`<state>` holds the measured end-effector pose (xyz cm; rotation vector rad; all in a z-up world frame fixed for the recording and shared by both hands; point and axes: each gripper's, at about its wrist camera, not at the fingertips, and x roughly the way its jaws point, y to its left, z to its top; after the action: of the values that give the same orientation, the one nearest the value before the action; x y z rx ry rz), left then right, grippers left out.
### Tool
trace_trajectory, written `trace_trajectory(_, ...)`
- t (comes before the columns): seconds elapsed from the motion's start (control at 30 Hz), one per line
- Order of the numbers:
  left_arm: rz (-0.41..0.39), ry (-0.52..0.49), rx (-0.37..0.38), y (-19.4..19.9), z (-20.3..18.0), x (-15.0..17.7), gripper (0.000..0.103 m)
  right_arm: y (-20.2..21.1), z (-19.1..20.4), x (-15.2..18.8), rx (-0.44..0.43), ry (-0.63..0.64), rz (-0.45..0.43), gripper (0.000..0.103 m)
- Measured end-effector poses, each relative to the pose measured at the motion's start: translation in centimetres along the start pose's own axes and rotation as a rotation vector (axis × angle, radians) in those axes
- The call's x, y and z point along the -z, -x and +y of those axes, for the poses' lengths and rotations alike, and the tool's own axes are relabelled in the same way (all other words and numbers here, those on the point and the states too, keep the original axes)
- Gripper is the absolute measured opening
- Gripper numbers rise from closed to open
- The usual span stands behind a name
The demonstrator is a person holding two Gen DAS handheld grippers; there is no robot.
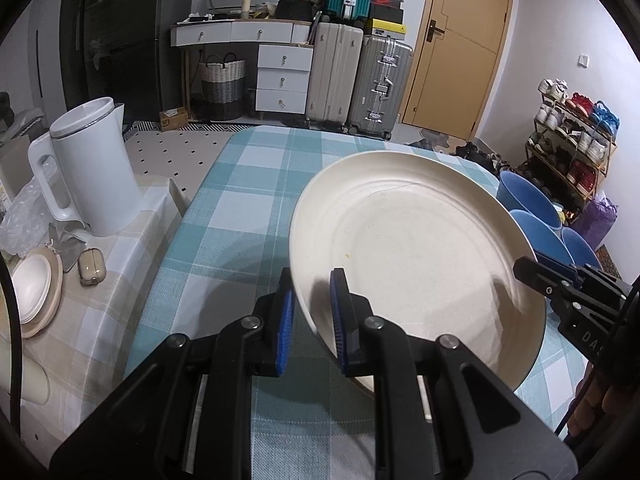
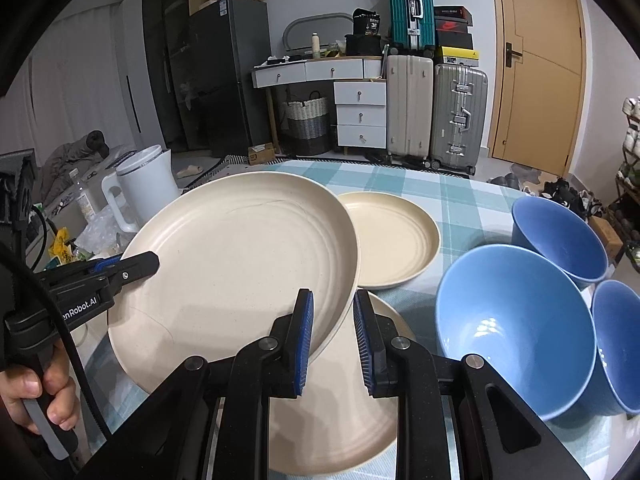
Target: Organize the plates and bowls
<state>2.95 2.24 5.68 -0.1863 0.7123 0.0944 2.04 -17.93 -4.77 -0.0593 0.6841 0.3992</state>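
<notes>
The cream plate (image 2: 240,264) is up off the checked tablecloth (image 1: 240,184), tilted, and I have it pinched by its rim on two sides. My left gripper (image 1: 314,320) is clenched on the plate's near-left edge, one blue pad under the rim and one inside it. My right gripper (image 2: 331,338) grasps the plate's near-right edge the same way, the rim running between its pads.

Under the plate lies a second cream plate (image 2: 340,420), flat on the cloth and partly hidden by my right gripper. Beyond the held plate's right edge sits a third, smaller plate (image 2: 394,240), also flat. To the right of the held plate stand three blue bowls (image 2: 516,320), close together, the nearest one the largest in view.

Left of the plate, off the checked cloth, a white kettle (image 1: 92,168) stands on a side surface, with a small stack of pale dishes (image 1: 34,292) nearer to me.
</notes>
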Motion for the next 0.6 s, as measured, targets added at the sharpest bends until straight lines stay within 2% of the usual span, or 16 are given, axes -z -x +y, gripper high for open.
trace_trajectory(0.6,0.014,-0.056,0.006,-1.4,-1.3,2.7,0.014,0.5,-0.3,3.1,0.051,-0.03,0.015,0.021)
